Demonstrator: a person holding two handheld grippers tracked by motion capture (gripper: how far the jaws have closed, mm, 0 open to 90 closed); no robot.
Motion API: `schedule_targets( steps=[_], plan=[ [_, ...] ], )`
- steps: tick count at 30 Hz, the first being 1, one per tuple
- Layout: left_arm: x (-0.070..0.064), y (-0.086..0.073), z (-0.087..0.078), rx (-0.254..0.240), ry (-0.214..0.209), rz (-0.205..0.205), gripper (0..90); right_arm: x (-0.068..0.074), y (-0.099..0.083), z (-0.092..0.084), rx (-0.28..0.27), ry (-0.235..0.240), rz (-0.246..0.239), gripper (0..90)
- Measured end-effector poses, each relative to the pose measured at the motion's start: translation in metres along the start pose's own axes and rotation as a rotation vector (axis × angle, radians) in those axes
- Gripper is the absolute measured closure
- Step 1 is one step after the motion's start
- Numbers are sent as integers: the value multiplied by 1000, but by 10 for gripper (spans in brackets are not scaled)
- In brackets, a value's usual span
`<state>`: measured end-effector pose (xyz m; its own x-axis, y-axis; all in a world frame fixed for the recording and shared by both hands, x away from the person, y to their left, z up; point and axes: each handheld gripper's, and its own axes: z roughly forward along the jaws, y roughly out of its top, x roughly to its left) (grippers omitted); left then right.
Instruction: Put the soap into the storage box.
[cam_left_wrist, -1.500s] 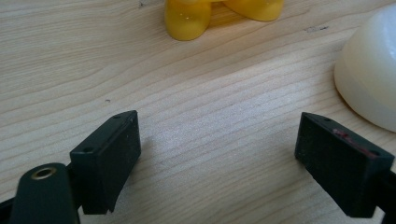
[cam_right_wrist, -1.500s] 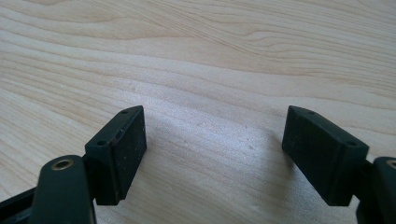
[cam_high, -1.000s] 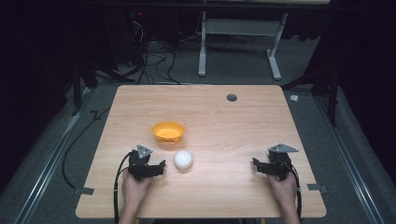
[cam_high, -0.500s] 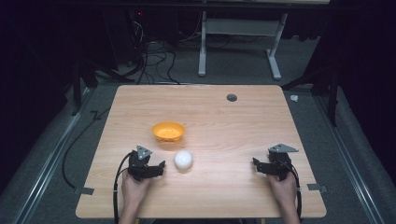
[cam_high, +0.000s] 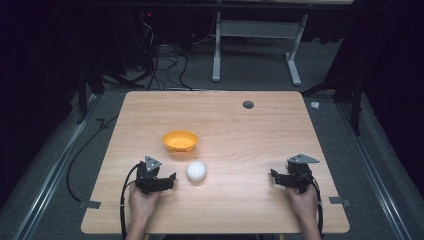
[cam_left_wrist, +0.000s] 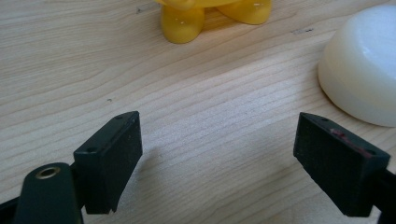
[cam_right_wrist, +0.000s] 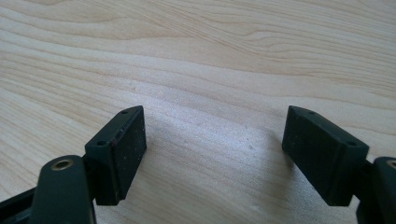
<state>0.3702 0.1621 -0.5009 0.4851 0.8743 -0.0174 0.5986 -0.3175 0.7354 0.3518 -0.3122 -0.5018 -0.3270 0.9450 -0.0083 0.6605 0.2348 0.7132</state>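
The white dome (cam_high: 196, 171) rests on the desk (cam_high: 250, 135) in the lower middle of the high view, just right of the left tongs (cam_high: 170, 179) and just below the orange bowl (cam_high: 180, 141); dome and bowl lie near each other but apart. In the left gripper view the dome (cam_left_wrist: 362, 65) occupies the upper right of the frame, beyond and to the right of the right-hand jaw, and the bowl's yellow feet (cam_left_wrist: 182, 23) show at the top edge. The dome appears to be a smooth, rigid, waxy or plastic piece with a rounded top and a short straight band at its base; judge it light, stiff and somewhat slippery. Take hold across the straight lower band, one jaw on each side, not on the curved top, where the pads would likely slide off. The left tongs stand released, jaws wide apart with bare desk between them. The right tongs (cam_high: 276, 176), at the lower right of the high view and well apart from the dome, are likewise released, holding nothing.
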Motion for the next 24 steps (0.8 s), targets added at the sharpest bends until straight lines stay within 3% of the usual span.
schedule_targets(
  steps=[14,24],
  plan=[
    [-6,7,-11,-24,-53,2,166,0,0,0,0,1,-3,227],
    [-14,12,-18,-38,-78,24,159,0,0,0,0,1,-3,226]
  ],
)
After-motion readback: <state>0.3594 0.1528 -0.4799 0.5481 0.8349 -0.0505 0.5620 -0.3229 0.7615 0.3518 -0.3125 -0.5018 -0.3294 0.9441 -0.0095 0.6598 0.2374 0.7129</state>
